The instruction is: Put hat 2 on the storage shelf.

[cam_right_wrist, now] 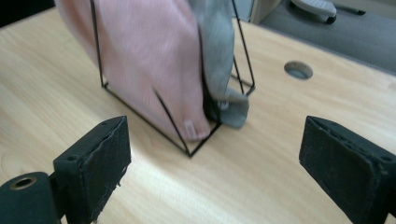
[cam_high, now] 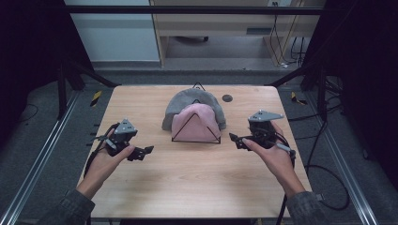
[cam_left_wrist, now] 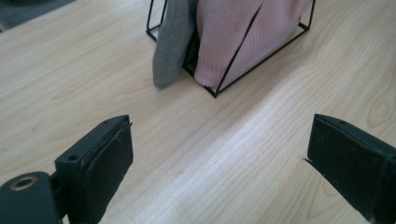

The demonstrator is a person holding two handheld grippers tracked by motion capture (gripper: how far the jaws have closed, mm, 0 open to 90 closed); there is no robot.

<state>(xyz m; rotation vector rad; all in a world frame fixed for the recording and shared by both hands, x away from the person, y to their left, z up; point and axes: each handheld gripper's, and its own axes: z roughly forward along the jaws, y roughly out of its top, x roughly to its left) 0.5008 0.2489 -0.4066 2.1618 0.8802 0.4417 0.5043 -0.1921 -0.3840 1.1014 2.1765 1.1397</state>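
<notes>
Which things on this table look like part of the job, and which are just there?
Likely in play:
pink knit hat
grey knit hat
black wire rack
left gripper and right gripper, both open

Just there:
cable hole

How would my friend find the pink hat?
Look at the wooden table, near its far middle, where a black wire rack stands. Two knitted hats sit in it. The pink hat is in front, smaller than the grey hat behind.
</notes>
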